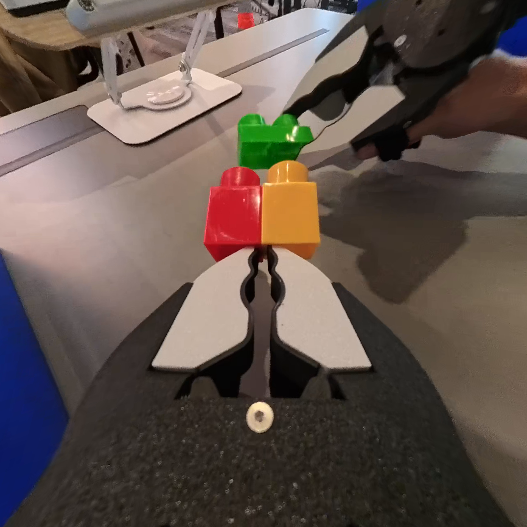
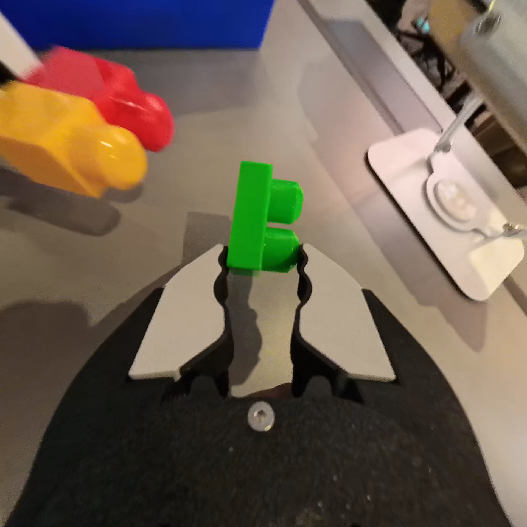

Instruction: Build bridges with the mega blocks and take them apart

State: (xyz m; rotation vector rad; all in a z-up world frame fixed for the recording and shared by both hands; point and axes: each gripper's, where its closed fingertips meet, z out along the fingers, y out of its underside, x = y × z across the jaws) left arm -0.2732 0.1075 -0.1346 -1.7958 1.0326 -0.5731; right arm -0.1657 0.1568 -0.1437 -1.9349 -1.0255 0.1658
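- A white flat stand base with silver legs (image 1: 164, 105) sits at the far side of the grey counter (image 1: 85, 228), well clear of the blocks; a blue panel (image 2: 137, 22) closes off one edge.
- The left hand-held gripper (image 1: 263, 253) has its grey fingers drawn almost together, pinched at the seam under a red one-stud plastic block (image 1: 233, 216) and a yellow one-stud plastic block (image 1: 289, 214), which sit pressed side by side just beyond its tips.
- Just past that pair, the right hand-held gripper (image 2: 262, 256), held by a person's hand (image 1: 470, 105), is clamped on a green two-stud plastic block (image 2: 256, 216), one tip on its flat underside, the other on a stud.
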